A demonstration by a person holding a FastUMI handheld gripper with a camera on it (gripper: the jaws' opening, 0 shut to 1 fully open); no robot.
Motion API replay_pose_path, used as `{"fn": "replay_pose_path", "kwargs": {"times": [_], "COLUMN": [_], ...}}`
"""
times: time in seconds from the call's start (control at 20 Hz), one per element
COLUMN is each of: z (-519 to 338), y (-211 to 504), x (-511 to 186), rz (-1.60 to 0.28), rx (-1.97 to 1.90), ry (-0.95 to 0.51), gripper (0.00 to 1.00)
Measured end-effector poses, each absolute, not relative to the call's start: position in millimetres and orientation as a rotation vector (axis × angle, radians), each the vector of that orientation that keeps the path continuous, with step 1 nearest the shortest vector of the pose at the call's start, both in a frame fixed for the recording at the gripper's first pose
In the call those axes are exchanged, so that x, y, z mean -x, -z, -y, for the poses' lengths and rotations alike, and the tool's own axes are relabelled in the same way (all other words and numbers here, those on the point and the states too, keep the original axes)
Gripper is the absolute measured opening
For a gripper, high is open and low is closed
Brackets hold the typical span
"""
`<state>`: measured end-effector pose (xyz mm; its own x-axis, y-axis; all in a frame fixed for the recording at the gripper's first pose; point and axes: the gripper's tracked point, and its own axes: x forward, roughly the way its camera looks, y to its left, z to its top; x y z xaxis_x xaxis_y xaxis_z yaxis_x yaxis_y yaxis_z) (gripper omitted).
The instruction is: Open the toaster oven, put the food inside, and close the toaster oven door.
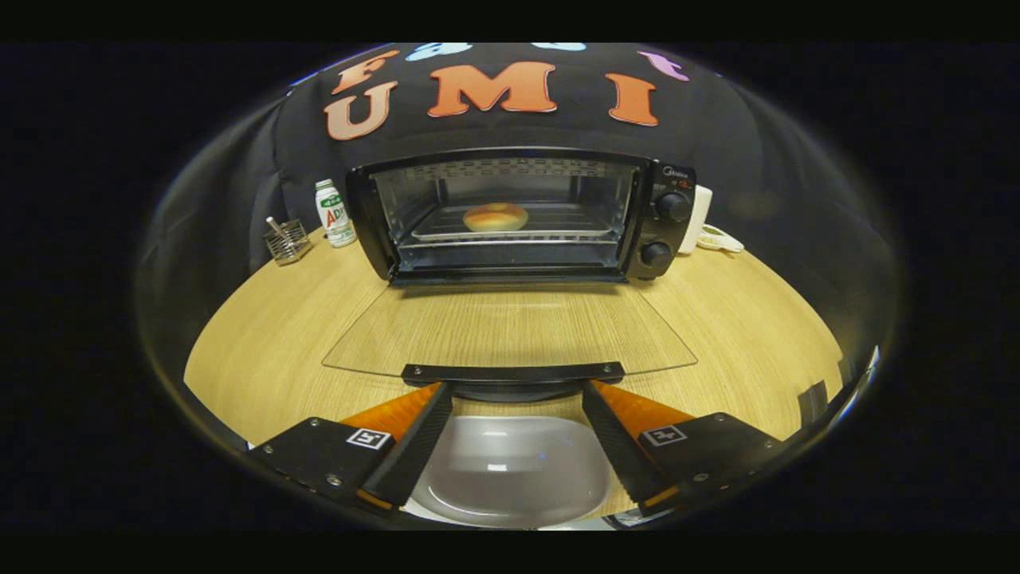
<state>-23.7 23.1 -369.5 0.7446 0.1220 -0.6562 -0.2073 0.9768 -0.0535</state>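
Wood-grain table (263,351) spreads under everything, and we take the oven (518,215) as our landmark, standing at the table's far side against the black cloth. Oven is black w/ two knobs (672,206) stacked on its right panel. Its glass door (510,331) is dropped fully open, lying flat out toward us from the oven's front; we see the wood through the pane. Door handle (514,372) is the dark bar along the door's near edge. Inside the oven, a wire rack (558,223) sits about mid-height, and the bun (496,216) rests on it, roughly centred, round and golden-brown.

Nearer to us than the door, a white plate (510,470) lies on the table, nothing on it. Our gripper (514,395) hangs over that plate w/ fingers (414,434) spread wide, holding nothing; the tips come up just short of the handle, one toward each end. Whether they touch it we can't tell.

Left of the oven: a white bottle (334,213) w/ a green label, close beside it, and a small metal mesh holder (287,241) farther left. Right of the oven, a white object (713,235) partly hidden behind it.
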Motion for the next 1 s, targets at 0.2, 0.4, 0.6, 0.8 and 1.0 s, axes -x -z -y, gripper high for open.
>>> {"fn": "replay_pose_path", "kwargs": {"times": [0.2, 0.4, 0.6, 0.8, 1.0], "z": [-23, -27, -36, -42, -53], "y": [343, 310, 284, 263, 249], "x": [17, 3, -18, -43, -84], "rz": [-0.661, -0.603, -0.567, -0.539, -0.509], "rx": [0.114, 0.094, 0.079, 0.074, 0.068], "ry": [-0.185, -0.184, -0.194, -0.202, -0.194], "gripper": [0.99, 0.99, 1.0, 1.0, 1.0]}}
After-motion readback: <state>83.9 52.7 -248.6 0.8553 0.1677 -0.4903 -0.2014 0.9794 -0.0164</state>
